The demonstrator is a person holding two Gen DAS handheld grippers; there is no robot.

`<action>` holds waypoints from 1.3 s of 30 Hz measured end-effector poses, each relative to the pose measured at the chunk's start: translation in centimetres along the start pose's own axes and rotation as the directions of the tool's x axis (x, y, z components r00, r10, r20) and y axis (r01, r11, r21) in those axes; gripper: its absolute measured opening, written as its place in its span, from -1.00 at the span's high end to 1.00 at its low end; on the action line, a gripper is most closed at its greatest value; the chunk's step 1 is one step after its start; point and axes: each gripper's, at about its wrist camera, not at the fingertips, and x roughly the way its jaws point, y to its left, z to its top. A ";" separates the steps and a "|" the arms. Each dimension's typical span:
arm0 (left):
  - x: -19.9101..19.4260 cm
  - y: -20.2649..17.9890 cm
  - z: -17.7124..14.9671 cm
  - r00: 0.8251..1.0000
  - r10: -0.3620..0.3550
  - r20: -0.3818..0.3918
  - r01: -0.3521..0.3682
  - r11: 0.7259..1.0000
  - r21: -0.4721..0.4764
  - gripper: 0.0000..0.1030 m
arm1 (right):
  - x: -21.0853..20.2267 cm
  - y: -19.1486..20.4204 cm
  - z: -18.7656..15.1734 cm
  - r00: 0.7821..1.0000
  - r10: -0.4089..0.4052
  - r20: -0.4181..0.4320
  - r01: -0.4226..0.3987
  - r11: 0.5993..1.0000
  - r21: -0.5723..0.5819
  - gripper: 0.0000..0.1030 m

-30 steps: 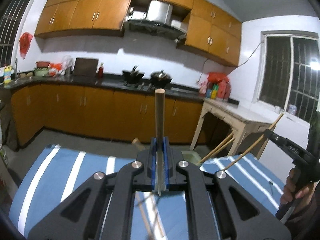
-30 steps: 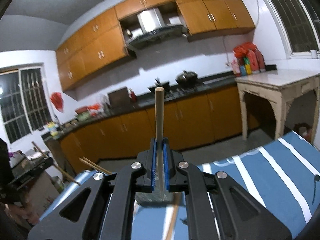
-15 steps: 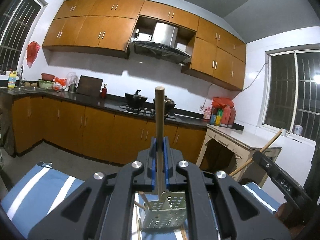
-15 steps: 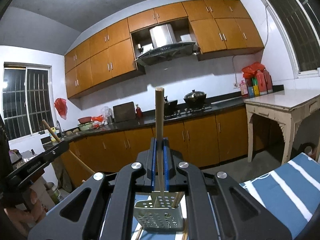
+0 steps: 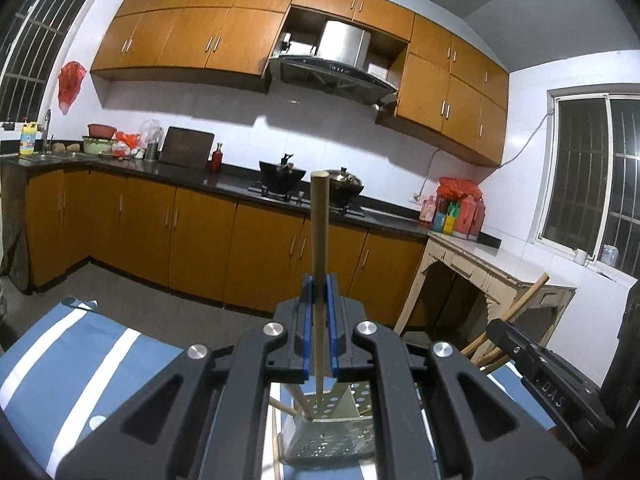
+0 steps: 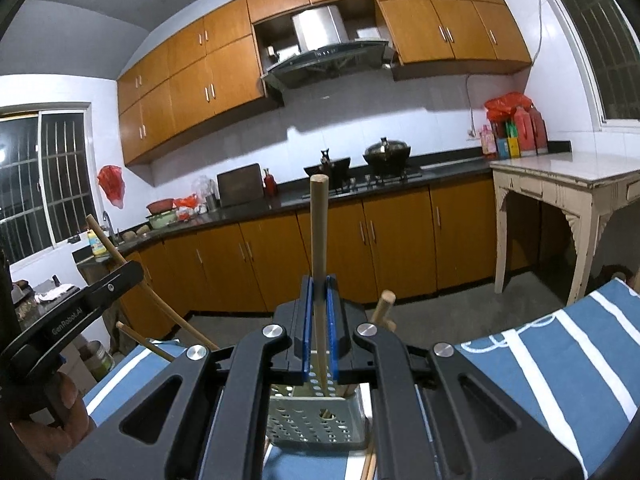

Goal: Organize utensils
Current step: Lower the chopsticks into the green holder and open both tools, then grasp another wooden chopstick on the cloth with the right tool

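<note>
My left gripper (image 5: 319, 284) is shut on a wooden chopstick (image 5: 320, 240), held upright with its lower end inside a perforated grey-green utensil holder (image 5: 332, 436). My right gripper (image 6: 319, 284) is shut on another wooden chopstick (image 6: 319, 240), its lower end in the same holder (image 6: 316, 420). Other wooden sticks (image 6: 382, 306) lean in the holder. The right gripper also shows at the right of the left wrist view (image 5: 548, 384); the left gripper shows at the left of the right wrist view (image 6: 76, 312).
The holder stands on a blue cloth with white stripes (image 5: 68, 356), also seen in the right wrist view (image 6: 552, 356). More chopsticks (image 6: 370, 464) lie on the cloth beside it. Kitchen cabinets (image 5: 200, 240) and a pale side table (image 6: 568, 184) stand beyond.
Both grippers have tilted up and come over the holder, which has come into view below them. Each chopstick's lower end now sits inside the holder.
</note>
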 end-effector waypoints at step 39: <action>-6.1 10.6 -12.8 0.902 0.162 -0.400 -0.190 0.981 -0.029 0.43 | 1.5 -4.9 -13.8 0.832 -0.095 -0.546 0.148 0.987 0.055 0.42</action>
